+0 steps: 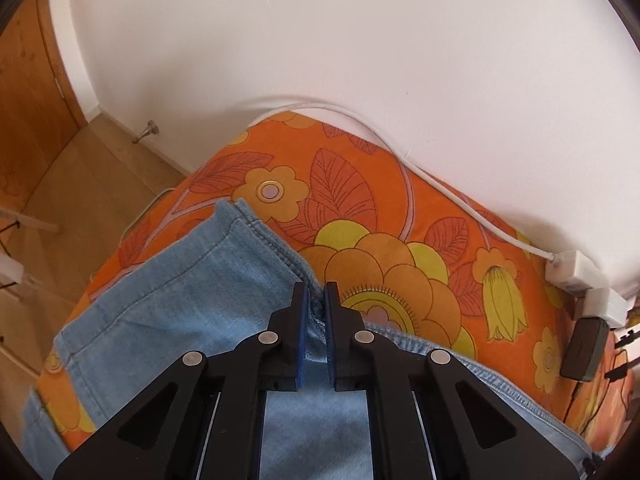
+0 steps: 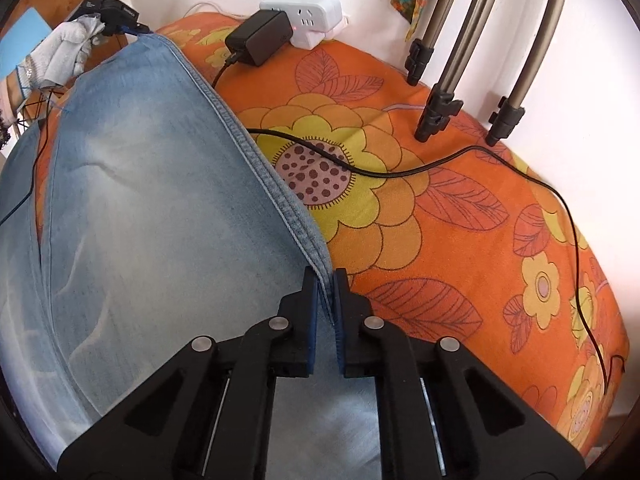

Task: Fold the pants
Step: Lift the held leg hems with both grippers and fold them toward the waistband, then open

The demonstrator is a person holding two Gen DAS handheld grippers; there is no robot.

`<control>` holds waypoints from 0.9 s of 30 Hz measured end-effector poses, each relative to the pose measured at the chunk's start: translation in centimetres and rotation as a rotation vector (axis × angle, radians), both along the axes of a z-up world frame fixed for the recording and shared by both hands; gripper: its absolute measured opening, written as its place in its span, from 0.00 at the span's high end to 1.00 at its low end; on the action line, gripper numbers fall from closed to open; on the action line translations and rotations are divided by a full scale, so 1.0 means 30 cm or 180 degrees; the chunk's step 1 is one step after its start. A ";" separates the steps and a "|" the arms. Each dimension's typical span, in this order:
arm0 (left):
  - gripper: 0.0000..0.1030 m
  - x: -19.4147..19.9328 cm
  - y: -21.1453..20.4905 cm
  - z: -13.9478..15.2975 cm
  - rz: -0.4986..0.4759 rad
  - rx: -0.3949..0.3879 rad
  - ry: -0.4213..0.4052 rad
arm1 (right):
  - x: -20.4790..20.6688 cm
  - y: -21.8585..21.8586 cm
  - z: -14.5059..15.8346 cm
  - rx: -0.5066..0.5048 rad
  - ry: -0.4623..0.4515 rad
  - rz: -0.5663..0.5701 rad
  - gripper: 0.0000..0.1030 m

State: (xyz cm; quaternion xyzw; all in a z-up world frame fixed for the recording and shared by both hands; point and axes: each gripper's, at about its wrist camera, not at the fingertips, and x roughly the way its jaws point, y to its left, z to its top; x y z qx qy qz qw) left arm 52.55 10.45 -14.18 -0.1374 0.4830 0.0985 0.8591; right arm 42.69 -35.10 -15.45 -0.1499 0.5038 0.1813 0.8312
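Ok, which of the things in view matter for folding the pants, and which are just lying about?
In the job:
- jeans
- left gripper, shut on the jeans' seam edge
- right gripper, shut on the same seam edge

Lying about:
- power strip
- black adapter
- black cable
- white cable
- tripod legs

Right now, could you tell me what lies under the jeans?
The jeans rest on an orange floral cover. A black cable runs up to their seam; whether it continues beneath them is hidden.
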 end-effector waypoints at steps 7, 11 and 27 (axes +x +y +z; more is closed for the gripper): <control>0.94 -0.118 0.042 0.104 -0.0067 -0.0051 -0.0176 | -0.101 0.019 0.123 -0.0005 -0.0316 -0.0056 0.94; 0.94 -0.210 0.074 0.175 -0.0112 -0.0066 -0.0286 | -0.202 0.043 0.215 0.0036 -0.0436 -0.0010 0.94; 0.94 -0.776 0.302 0.285 -0.0134 -0.0290 -0.0536 | -0.689 0.179 0.372 0.0156 -0.0660 0.0211 0.95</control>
